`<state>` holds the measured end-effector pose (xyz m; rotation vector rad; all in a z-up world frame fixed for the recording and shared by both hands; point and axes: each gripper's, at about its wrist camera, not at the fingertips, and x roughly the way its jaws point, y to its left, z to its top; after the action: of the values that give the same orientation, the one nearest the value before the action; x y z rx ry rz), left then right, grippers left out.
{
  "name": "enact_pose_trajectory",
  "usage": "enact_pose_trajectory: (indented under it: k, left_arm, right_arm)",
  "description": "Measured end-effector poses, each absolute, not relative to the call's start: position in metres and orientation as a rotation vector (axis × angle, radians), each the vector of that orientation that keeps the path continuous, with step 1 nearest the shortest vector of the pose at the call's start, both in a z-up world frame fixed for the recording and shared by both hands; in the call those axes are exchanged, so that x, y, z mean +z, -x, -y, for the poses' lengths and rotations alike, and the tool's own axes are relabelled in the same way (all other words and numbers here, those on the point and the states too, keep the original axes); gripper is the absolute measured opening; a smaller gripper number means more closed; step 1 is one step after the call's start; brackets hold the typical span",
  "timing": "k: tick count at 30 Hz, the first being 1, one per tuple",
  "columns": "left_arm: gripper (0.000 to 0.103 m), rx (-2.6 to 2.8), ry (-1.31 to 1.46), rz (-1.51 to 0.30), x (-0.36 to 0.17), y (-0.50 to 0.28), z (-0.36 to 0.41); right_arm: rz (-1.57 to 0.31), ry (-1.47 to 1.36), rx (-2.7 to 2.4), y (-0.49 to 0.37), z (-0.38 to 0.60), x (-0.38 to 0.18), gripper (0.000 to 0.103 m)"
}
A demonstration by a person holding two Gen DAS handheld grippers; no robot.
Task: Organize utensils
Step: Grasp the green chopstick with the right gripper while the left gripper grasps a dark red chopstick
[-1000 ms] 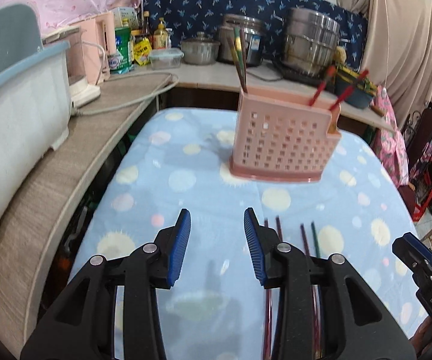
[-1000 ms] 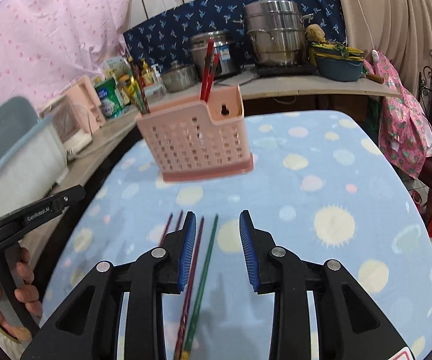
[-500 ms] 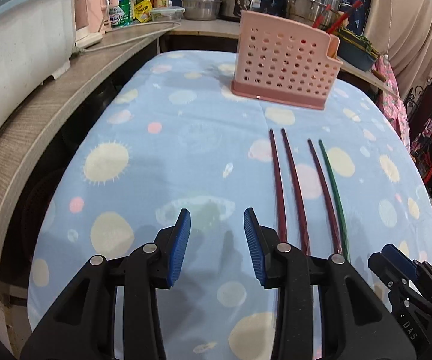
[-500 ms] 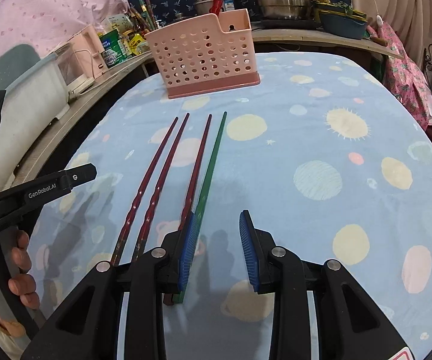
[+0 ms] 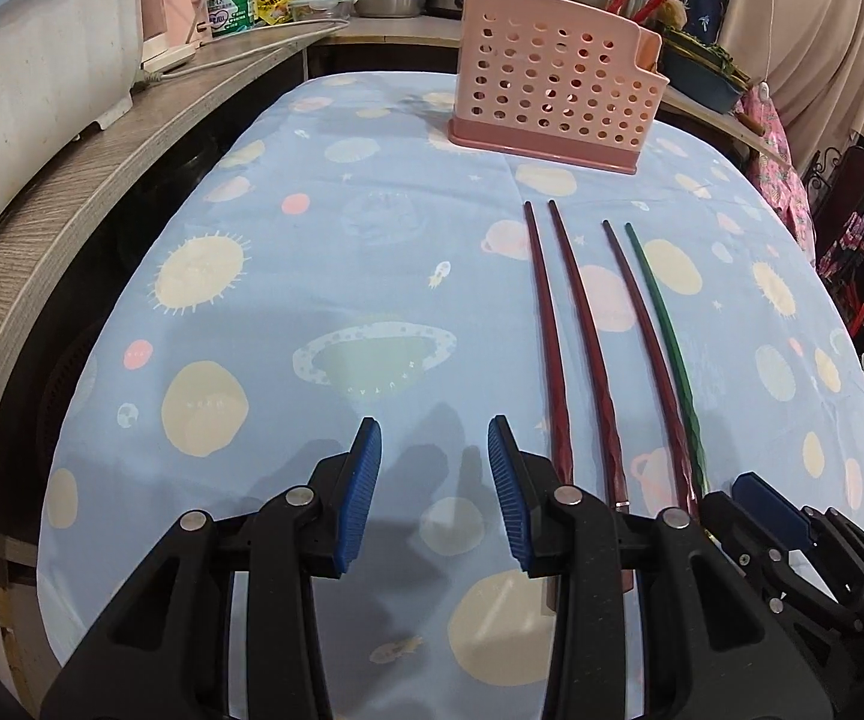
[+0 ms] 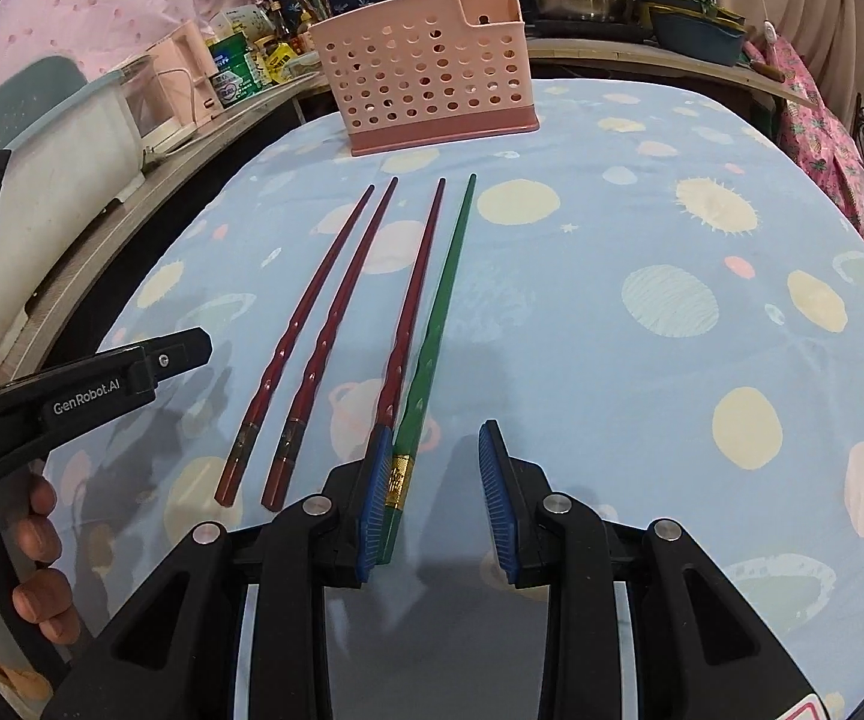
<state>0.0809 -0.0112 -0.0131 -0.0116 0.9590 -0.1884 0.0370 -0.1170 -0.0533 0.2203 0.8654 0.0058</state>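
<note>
Both grippers, the left gripper (image 5: 432, 462) and the right gripper (image 6: 435, 480), have black frames, ribbed blue pads, silver rivets; white "GenRobot.AI" lettering marks the left one's side

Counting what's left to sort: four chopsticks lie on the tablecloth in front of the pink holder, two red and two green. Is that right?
Not quite. Four chopsticks do lie on the tablecloth in front of the pink holder, but three are red and only one, the rightmost, is green. The right wrist view shows it clearly.

chopsticks (image 6: 372, 300) on table, before basket (image 6: 432, 72)
</note>
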Motion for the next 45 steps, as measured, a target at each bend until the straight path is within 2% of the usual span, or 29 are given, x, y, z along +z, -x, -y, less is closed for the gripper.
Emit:
enact_pose_trajectory:
  k: [16,22,25,29,45]
  left_arm:
    - [0.036,-0.207,0.008,-0.974,-0.019,-0.076,0.017]
    - [0.037,-0.217,0.001,-0.978,-0.019,-0.074,0.02]
    - [0.047,-0.217,-0.003,-0.973,-0.019,-0.072,0.022]
    - [0.047,-0.23,-0.008,-0.971,-0.017,-0.069,0.025]
    - [0.05,-0.269,-0.037,-1.007,-0.028,-0.059,0.042]
  right_arm:
    - [-0.859,-0.185,-0.003,-0.033,0.113,-0.054,0.03]
    - [-0.854,-0.177,-0.017,-0.03,0.116,-0.055,0.021]
    - [-0.854,-0.18,-0.025,-0.028,0.119,-0.055,0.014]
    - [-0.856,-0.189,-0.034,-0.026,0.126,-0.056,0.006]
    - [-0.85,-0.236,-0.06,-0.016,0.148,-0.056,0.006]
